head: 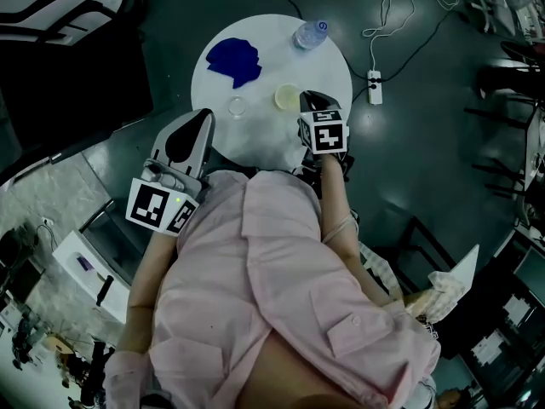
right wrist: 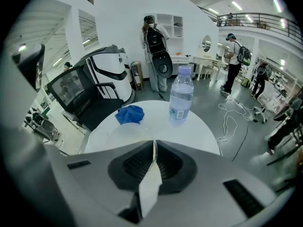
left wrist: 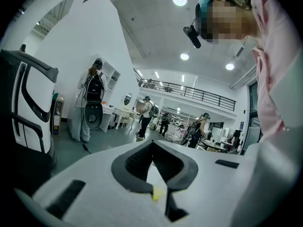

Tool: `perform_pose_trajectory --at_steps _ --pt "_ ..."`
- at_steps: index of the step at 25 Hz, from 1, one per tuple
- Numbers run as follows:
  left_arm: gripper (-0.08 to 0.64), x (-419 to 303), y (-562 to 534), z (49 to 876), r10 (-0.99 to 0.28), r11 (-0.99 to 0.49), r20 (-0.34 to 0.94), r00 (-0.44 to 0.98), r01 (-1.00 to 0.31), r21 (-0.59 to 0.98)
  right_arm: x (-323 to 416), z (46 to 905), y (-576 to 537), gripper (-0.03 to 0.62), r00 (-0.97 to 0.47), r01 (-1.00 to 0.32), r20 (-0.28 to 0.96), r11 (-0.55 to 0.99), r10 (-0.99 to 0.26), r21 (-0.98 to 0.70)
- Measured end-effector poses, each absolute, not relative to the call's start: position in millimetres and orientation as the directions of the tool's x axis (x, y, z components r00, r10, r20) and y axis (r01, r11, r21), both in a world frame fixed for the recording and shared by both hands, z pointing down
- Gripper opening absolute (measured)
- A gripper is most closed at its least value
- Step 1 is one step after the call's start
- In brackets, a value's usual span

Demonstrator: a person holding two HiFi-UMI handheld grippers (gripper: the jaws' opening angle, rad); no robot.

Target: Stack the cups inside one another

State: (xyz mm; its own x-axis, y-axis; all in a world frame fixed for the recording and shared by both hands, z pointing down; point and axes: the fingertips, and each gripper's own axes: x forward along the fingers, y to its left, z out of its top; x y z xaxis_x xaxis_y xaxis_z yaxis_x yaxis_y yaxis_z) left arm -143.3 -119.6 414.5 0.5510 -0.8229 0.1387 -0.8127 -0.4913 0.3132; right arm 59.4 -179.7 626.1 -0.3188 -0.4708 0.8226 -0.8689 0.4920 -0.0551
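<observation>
Our pink shirt [head: 281,279] fills the lower half of the head view. Above it, the pale cup [head: 287,97] shows at the lower right part of the round white table [head: 264,58]. Our right gripper [right wrist: 154,145] is clamped on the cup's thin wall, with the cup just left of the jaws. We see the clear cup [head: 237,106] apart to its left, the two not yet stacked. Farther up are the blue cloth [head: 236,60] at the table's upper left and the water bottle [head: 310,34] at its upper right. Our left gripper [left wrist: 152,145] hangs off the table's lower-left edge, jaws pressed together and empty. Right of the table, a power strip [head: 374,86] lies on the dark floor.
</observation>
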Motion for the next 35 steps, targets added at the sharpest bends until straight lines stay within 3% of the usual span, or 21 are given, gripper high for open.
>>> perform_pose_trajectory --at_steps 20,35 --pt "0.009 -157.3 -119.5 416.5 -0.838 -0.464 0.144 0.526 -0.826 0.321 34.8 670.3 -157.7 0.035 -0.317 -0.79 0.896 0.61 -0.312 -0.067" --pt "0.009 -156.6 -114.1 413.8 -0.83 -0.474 0.149 0.537 -0.821 0.318 18.2 664.1 -152.6 0.037 -0.33 -0.748 0.889 0.663 -0.317 -0.041"
